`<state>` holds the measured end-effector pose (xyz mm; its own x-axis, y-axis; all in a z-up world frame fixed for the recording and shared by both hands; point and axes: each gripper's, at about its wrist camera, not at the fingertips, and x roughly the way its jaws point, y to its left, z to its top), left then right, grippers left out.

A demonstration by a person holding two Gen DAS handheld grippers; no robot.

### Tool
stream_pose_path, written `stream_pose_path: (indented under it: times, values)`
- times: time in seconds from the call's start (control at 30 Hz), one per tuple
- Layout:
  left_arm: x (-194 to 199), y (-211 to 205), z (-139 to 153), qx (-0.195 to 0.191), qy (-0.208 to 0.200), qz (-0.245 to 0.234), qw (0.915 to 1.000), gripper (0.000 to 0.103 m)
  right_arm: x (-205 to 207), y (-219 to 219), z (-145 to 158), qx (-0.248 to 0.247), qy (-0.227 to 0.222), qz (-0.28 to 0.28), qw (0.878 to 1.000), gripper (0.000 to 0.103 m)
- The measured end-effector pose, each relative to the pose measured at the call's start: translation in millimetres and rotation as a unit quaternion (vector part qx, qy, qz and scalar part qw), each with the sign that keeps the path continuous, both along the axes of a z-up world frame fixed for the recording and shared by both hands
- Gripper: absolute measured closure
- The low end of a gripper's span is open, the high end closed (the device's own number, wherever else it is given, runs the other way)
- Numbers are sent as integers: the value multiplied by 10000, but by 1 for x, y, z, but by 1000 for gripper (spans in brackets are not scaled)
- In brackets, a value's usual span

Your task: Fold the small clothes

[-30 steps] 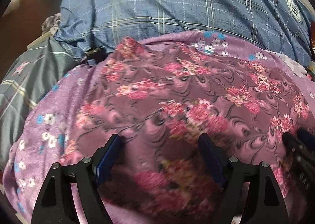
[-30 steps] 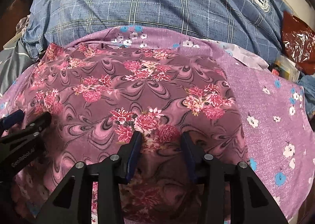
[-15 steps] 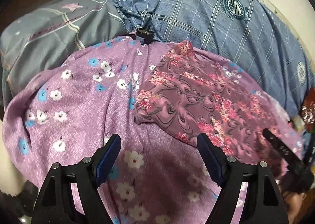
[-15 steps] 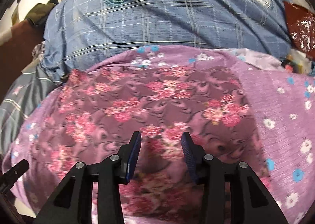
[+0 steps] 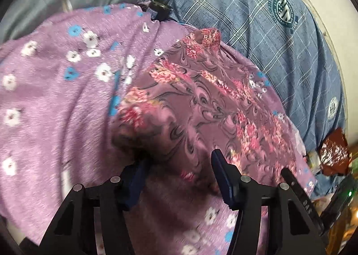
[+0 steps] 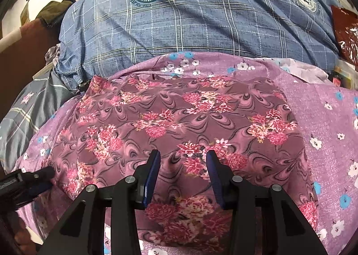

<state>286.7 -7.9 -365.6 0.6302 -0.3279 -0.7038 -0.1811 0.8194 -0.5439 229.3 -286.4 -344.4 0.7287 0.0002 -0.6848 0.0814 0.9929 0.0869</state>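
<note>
Fingers of both grippers parted, gripping nothing. Left gripper (image 5: 179,176) low over near left corner of mauve floral garment (image 6: 179,116), spread flat on lilac flowered sheet (image 5: 56,98); right gripper (image 6: 182,172) over near hem, at the middle. Judged step: lining up on the edge before a fold. Next: closing on cloth, lifting evenly toward blue plaid pillow (image 6: 190,26). Both tilted downward, side by side.
</note>
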Motion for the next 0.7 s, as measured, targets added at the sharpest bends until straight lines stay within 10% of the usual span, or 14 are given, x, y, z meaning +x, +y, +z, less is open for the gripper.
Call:
stream_pose_path:
  times: [0.27,0.4,0.7]
  values:
    - [45,9,-11,-438,-244,156,9986,49,5,-8,-4,258,128,-110,9995,59]
    - [55,6,-21,-236,-345,80,9991,81,6,-11,-8,316,174,-133,9993,59]
    - [33,-18,9,650,-1253,-305,9895,94,13,-11,-18,284,361,-251,9986,60]
